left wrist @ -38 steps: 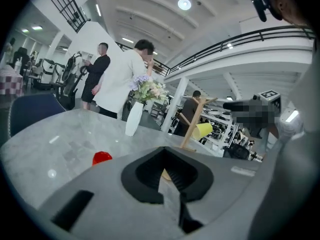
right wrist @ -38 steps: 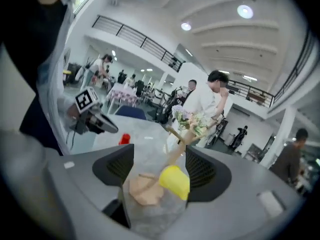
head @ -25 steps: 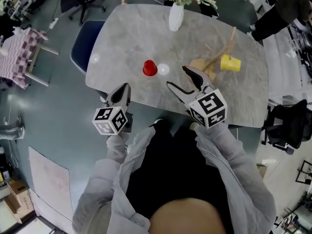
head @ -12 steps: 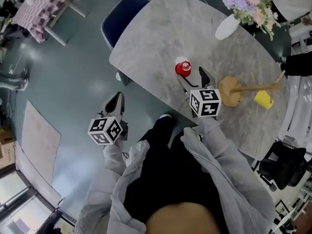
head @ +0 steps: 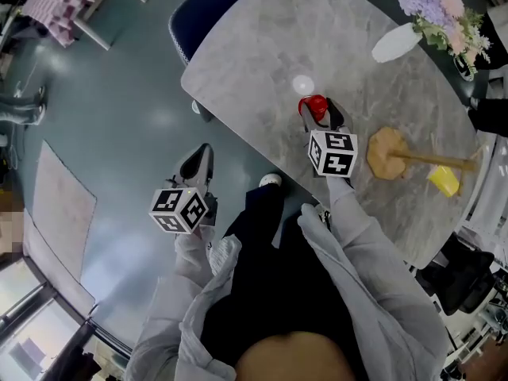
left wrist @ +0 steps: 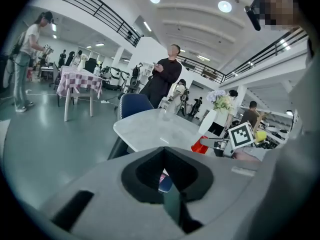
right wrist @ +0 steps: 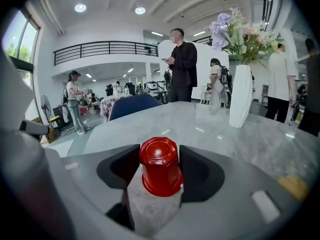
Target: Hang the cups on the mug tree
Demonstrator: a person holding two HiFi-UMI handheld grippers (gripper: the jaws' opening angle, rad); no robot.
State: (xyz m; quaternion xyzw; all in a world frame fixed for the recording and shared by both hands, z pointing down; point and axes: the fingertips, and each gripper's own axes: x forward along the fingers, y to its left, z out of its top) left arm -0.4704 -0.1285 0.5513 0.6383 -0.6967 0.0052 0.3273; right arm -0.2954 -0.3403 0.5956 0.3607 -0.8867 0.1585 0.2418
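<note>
A red cup [head: 314, 106] [right wrist: 160, 166] stands upside down on the grey marble table [head: 262, 38]. My right gripper [head: 319, 111] [right wrist: 160, 170] has a jaw on each side of it; the jaws are closing and both pads touch its sides. The wooden mug tree [head: 389, 152] lies to the right of that gripper, with a yellow cup [head: 443, 179] on one branch. My left gripper [head: 200, 159] [left wrist: 165, 184] hangs off the table's near edge over the floor, shut and empty. From the left gripper view the red cup [left wrist: 200, 145] shows small at the table's right.
A white vase [head: 397, 42] [right wrist: 241, 95] of flowers stands at the table's far side. A blue chair [head: 194, 22] is tucked at the table's left end. Several people stand beyond the table in the gripper views.
My right gripper moved forward to the red cup and its jaws have come in around it. The head view swung, so the table now runs diagonally. The left gripper stayed off the table.
</note>
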